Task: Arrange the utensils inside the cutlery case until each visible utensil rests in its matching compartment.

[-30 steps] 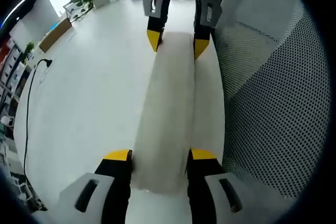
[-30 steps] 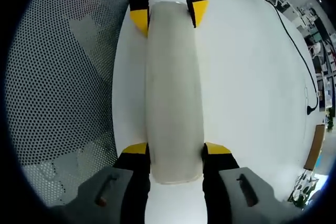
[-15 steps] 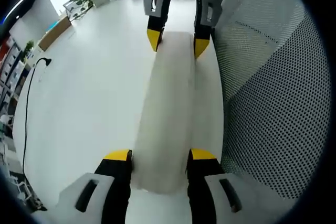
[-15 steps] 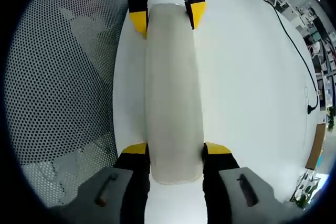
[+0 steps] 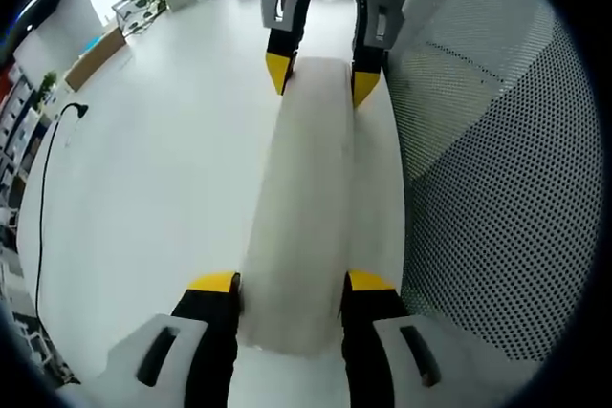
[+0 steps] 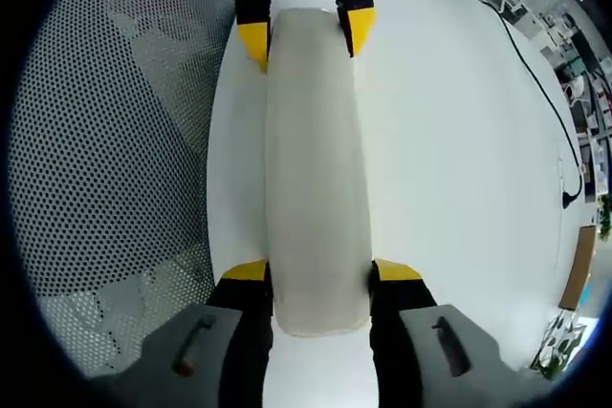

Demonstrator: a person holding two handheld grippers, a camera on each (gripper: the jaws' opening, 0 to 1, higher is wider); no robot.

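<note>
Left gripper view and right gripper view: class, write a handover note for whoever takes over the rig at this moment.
Left tool: shut on one end of the long white piece, possibly part of the cutlery case.
Right tool: shut on the opposite end.
The piece spans between both tools above the white table, beside a perforated mesh.
Done: both ends gripped.
Left: placing the piece and, as far as I can judge, sorting all the utensils.

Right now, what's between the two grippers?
The white case lid, clamped at each end by left gripper and right gripper; both views show it.
</note>
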